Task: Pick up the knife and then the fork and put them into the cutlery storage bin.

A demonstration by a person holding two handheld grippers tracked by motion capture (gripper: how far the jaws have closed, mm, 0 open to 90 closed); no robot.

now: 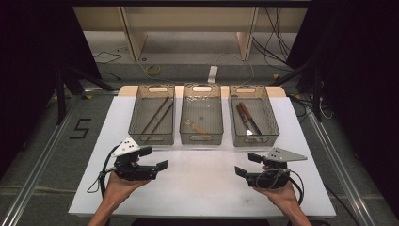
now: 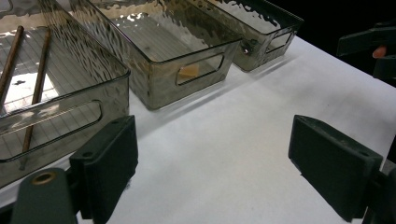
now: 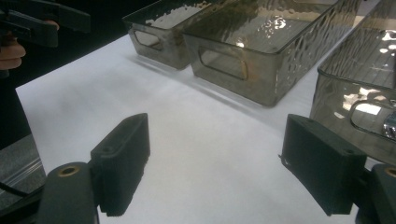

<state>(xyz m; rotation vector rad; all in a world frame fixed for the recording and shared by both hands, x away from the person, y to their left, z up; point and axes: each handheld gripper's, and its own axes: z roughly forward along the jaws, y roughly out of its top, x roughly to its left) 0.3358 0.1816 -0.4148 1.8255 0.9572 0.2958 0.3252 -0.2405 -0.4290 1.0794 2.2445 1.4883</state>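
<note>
High view shows a white table (image 1: 197, 188) with three smoky translucent bins in a row along its far half, and I take the middle bin (image 1: 201, 114) as the landmark for all places.

The person's forearms come in from the near edge. The left hand (image 1: 120, 181) grips the left gripper (image 1: 157, 157) near and to the left of the middle bin, its jaws pointing inward toward the table's centre. The right hand (image 1: 277, 190) holds the right gripper (image 1: 248, 165) near and to the right of that bin, jaws likewise turned inward, so the two grippers face each other across bare table. Each carries a grey three-cornered plate on top and trails a dark cable.

In the left gripper view the two black jaws stand wide apart with nothing between them; the right gripper view shows the same wide, empty spread.

The middle bin has wavy-textured walls and a slot handle at each end, and holds a small pale tan utensil (image 1: 195, 126) lying at a slant on its floor. The bin to its left (image 1: 152, 114) holds two thin brown sticks (image 1: 159, 115) lying slantwise side by side. The bin to its right (image 1: 249, 114) holds dark-handled utensils (image 1: 247, 117) with a shiny metal end toward the near wall.
</note>
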